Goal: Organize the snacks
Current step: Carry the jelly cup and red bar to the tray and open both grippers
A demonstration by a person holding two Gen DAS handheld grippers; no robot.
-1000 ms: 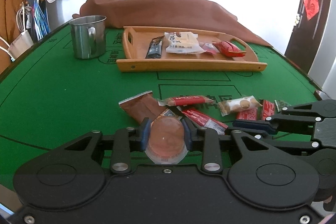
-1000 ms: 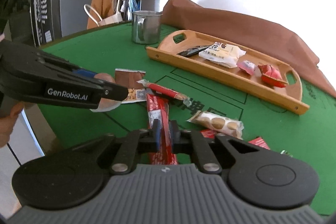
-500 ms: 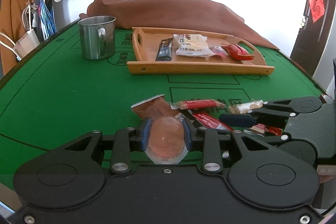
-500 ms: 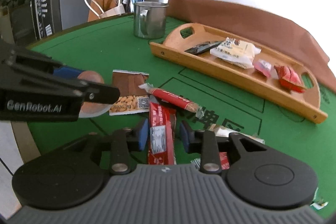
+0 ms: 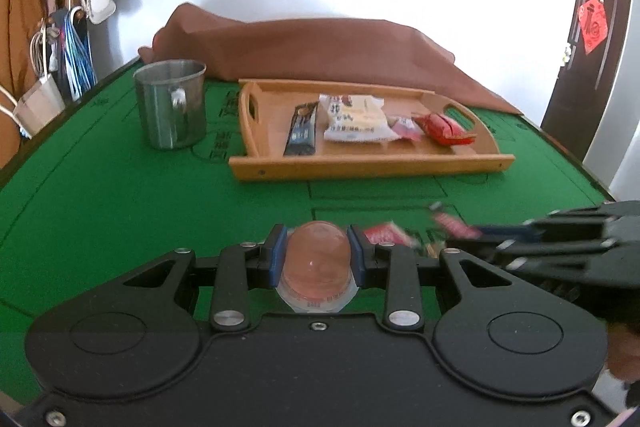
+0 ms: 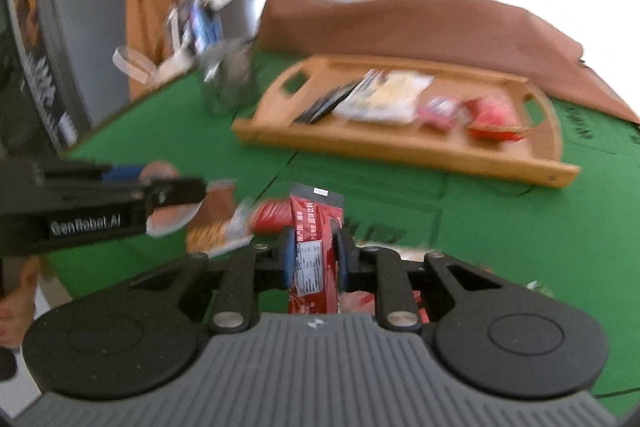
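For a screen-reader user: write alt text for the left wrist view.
The left tongs grip a pink jelly cup above a green table. Beyond stand a wooden tray of snacks and a metal mug; the right tongs enter blurred at right.

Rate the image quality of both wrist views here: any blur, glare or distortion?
Left wrist view: mostly sharp, the tray and cup crisp; only the right gripper smears; the white wall is blown out; fisheye bends the table edge. Right wrist view: heavy motion blur over the tray and cup, while the held red packet stays readable.
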